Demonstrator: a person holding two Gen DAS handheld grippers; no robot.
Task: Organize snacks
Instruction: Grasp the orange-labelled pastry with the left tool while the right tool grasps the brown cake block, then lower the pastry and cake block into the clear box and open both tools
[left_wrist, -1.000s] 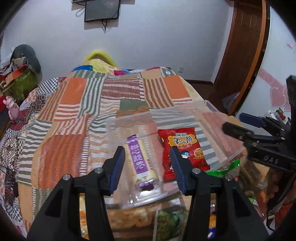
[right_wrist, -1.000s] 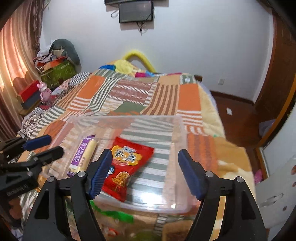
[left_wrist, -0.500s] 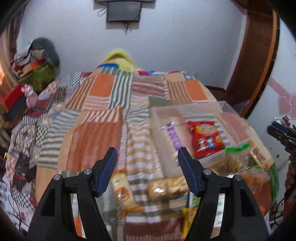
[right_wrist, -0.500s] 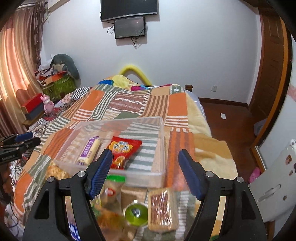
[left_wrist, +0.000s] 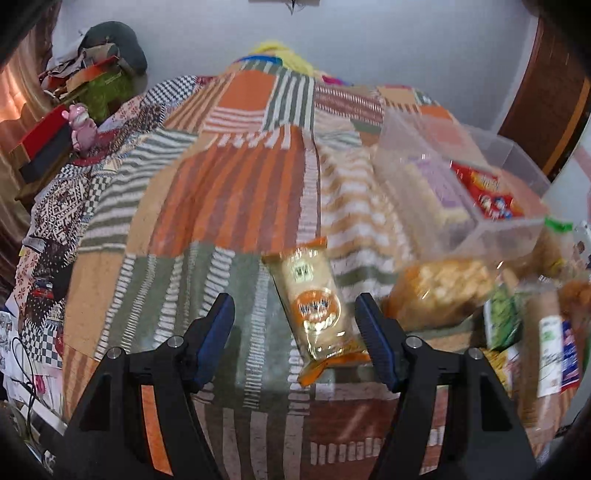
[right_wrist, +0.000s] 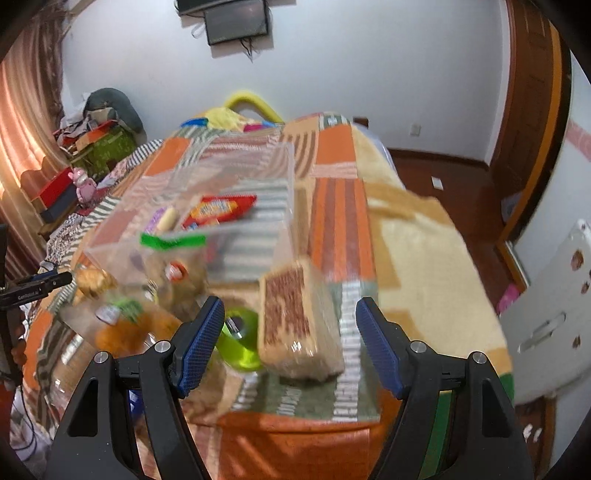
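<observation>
Holding a red snack bag (left_wrist: 487, 192) and a purple-wrapped bar (left_wrist: 439, 184), clear bin (left_wrist: 517, 155) on bed (left_wrist: 236, 192). Left gripper (left_wrist: 295, 339) just widened, jaws apart, empty; right gripper (right_wrist: 290, 345) likewise apart, empty.

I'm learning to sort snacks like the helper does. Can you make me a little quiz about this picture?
1. True or false: the red snack packet lies inside the clear plastic box.
2. What lies between the left gripper fingers: A) orange-edged cracker packet, B) green cup, C) toy?
3. Fill in: the right gripper hangs open over a brown ____ pack.

Key: 1 true; 2 A; 3 wafer.
</observation>
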